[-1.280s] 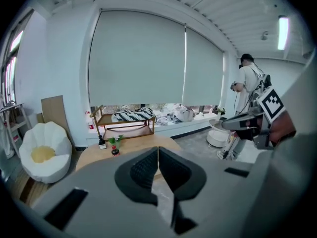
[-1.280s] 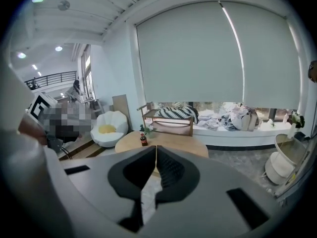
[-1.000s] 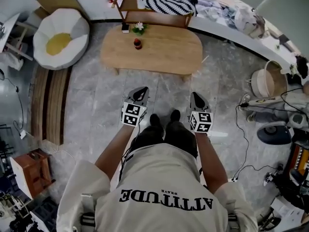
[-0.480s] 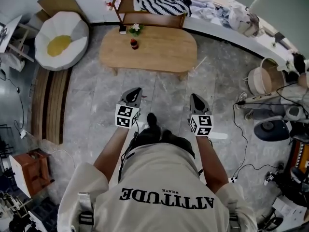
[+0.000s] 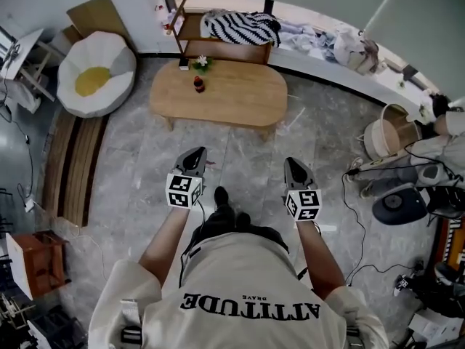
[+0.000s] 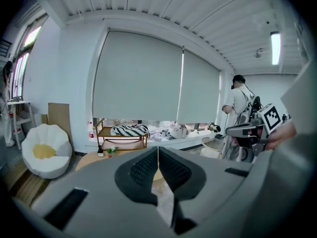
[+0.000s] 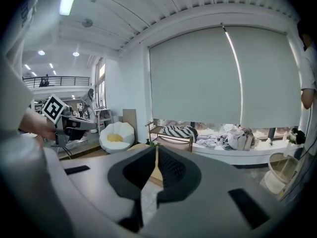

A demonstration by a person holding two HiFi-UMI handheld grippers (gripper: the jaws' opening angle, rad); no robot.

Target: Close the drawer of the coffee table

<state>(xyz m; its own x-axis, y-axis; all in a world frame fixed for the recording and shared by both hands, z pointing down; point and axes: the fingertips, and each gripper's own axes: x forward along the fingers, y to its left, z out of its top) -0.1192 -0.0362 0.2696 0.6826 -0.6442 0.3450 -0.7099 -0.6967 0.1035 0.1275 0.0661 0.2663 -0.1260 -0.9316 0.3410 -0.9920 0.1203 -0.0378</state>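
Open floor [image 5: 240,147] ahead
Bare tiles reach the near edge of the coffee table [image 5: 232,97]; 1 bottle [image 5: 197,84] and 1 plant [image 5: 201,62] stand far back. A white seat [image 5: 96,75] flanks left; basket [image 5: 381,138] and, seemingly, cables [image 5: 343,191] crowd right.

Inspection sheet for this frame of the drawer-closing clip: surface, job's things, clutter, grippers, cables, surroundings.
Surface: grey stone floor.
Job's things: wooden coffee table ahead, apart from both grippers; its drawer cannot be seen.
Clutter: red bottle and small plant on the tabletop.
Grippers: left gripper and right gripper shut, empty, held over the floor.
Cables: black cables on the floor at right.
Surroundings: white-and-yellow seat, shelf with striped cloth.
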